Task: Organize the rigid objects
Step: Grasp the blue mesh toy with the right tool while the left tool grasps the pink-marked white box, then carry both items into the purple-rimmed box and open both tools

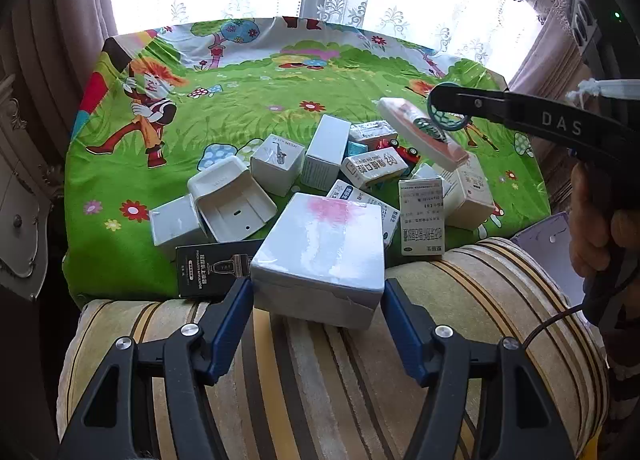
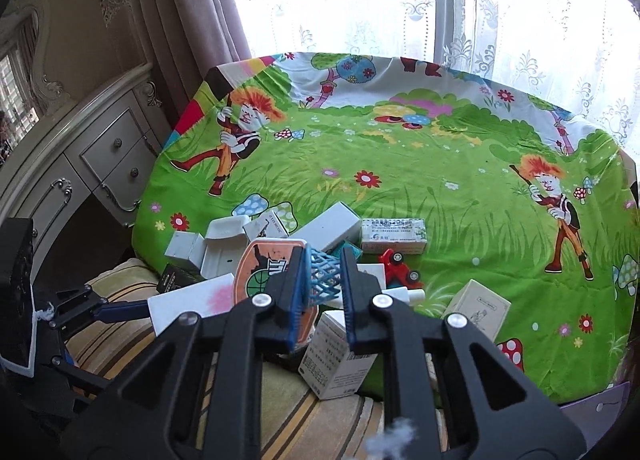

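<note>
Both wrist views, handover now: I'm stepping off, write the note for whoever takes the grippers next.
Left gripper: shut on the large white box, at the near edge of the pile over the striped cushion.
Right gripper: shut on the blue net hoop of the toy basketball board, held up above the pile.
Things: small boxes, a white tray, a black box and a red toy car lie jumbled on the green cartoon cloth.
Done: nothing visibly sorted yet.
Left: place both held items, then sort the heap.

A jumble of white boxes (image 1: 320, 248), a toy backboard (image 1: 424, 134) and red car (image 2: 400, 268) crowds the cloth's near edge.
</note>
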{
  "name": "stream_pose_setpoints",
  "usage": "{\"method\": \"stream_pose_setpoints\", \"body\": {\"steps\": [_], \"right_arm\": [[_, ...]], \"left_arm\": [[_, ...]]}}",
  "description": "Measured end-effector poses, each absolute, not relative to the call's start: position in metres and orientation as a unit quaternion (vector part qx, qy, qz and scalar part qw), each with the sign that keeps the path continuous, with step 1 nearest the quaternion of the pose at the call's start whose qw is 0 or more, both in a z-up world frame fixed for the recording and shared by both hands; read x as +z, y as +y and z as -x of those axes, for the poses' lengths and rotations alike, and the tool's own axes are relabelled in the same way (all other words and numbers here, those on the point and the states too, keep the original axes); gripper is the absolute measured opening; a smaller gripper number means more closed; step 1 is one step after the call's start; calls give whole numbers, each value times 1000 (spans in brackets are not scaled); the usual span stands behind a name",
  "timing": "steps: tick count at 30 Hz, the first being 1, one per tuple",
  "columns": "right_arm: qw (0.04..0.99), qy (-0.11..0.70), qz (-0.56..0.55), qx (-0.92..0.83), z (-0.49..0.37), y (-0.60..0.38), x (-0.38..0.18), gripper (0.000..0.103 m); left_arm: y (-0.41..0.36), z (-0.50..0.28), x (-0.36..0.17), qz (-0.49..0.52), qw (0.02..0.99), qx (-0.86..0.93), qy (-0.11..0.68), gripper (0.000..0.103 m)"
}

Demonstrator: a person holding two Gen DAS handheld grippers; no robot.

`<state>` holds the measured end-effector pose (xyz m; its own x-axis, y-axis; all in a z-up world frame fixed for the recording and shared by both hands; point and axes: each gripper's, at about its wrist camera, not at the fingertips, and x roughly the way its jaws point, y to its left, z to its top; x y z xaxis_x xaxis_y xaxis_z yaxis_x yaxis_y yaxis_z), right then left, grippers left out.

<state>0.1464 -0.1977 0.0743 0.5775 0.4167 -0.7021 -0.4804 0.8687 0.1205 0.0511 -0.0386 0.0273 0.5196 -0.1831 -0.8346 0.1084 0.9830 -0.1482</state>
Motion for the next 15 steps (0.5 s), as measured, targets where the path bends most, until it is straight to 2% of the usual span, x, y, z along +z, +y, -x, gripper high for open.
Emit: {"method": "stream_pose_setpoints", "body": {"steps": [9,11,15], "right_arm": [[908,366,33,200,-119,-237,94,21],[910,368,28,189,-111,-250,94,21],[911,378,15,164,-98,-276,88,21]], "left_arm": [[-34,-40,38,51,876,-88,471,65],[-34,-39,40,55,874,-94,474,19],[-34,-41,36,56,868,-93,485,19]]}}
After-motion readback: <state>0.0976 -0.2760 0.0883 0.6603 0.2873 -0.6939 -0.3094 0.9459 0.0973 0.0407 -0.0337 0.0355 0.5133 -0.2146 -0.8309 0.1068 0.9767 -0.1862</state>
